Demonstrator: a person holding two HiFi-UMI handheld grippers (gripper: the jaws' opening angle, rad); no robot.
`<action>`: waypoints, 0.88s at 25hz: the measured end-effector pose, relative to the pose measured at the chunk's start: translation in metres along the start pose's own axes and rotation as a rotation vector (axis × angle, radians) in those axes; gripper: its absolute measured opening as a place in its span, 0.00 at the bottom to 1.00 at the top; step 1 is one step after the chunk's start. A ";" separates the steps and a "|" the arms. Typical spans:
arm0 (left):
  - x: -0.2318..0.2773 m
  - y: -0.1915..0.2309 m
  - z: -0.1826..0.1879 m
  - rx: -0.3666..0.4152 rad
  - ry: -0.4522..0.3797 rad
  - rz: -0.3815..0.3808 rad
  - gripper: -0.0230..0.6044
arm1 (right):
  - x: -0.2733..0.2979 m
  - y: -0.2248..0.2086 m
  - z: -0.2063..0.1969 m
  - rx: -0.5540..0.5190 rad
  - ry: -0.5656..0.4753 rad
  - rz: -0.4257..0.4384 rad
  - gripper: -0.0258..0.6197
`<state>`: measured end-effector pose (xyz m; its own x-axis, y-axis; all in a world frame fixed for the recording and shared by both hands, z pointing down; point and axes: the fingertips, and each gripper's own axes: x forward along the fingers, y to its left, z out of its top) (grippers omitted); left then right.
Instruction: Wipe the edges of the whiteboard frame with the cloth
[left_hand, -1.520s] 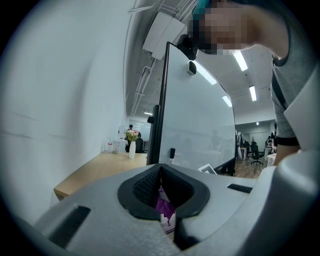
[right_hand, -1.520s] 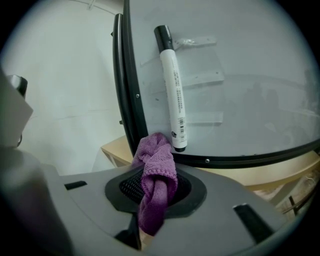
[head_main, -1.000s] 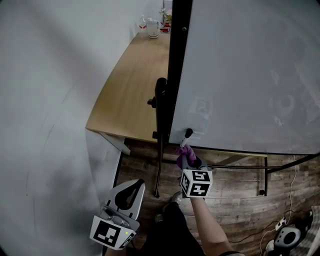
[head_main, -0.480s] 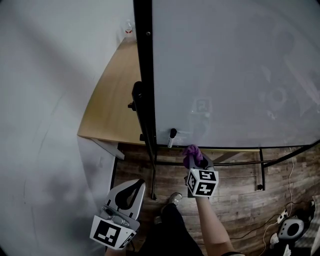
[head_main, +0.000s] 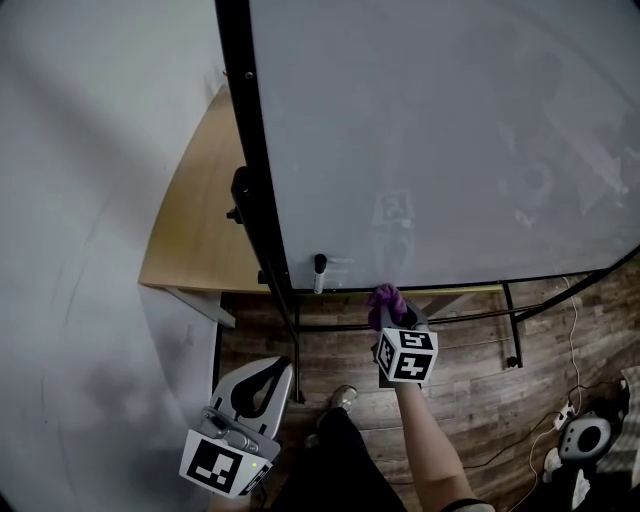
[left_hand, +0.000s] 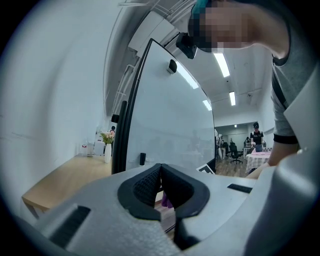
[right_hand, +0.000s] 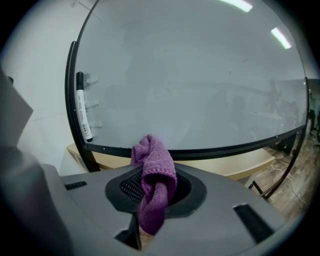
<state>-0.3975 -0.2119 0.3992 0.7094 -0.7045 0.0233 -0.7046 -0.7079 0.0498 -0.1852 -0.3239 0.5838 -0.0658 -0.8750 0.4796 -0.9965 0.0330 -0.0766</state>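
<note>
The whiteboard (head_main: 440, 140) stands upright with a black frame; its left edge (head_main: 248, 150) runs down to the bottom edge (head_main: 470, 284). My right gripper (head_main: 388, 312) is shut on a purple knitted cloth (head_main: 385, 299), whose bunched tip sits at the bottom frame edge, right of the corner. In the right gripper view the cloth (right_hand: 152, 180) pokes up between the jaws toward the lower frame (right_hand: 210, 151). My left gripper (head_main: 262, 370) hangs low at the left, shut and empty, away from the board. In the left gripper view the board (left_hand: 170, 125) is ahead.
A black-capped marker (head_main: 319, 272) is clipped on the board near the bottom left corner, also in the right gripper view (right_hand: 83, 109). A wooden table (head_main: 190, 230) stands behind the board by the white wall. Black stand legs (head_main: 510, 325) and cables (head_main: 570, 410) cross the wood floor.
The view has swung, so the board has slid left in frame. My right gripper with the cloth now sits further right of the marker along the bottom edge. The left gripper has stayed put.
</note>
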 end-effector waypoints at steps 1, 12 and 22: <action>0.000 -0.002 0.000 0.000 -0.002 -0.007 0.06 | 0.000 0.001 0.000 -0.002 0.000 0.001 0.15; 0.008 -0.025 -0.005 -0.015 0.017 -0.048 0.06 | 0.003 0.000 -0.001 -0.040 0.011 0.033 0.15; 0.044 -0.066 0.002 0.007 -0.004 0.006 0.06 | -0.002 -0.022 0.001 -0.061 -0.003 0.118 0.15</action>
<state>-0.3198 -0.1963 0.3947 0.7050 -0.7090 0.0198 -0.7091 -0.7038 0.0430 -0.1635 -0.3232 0.5835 -0.1824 -0.8649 0.4677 -0.9832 0.1649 -0.0785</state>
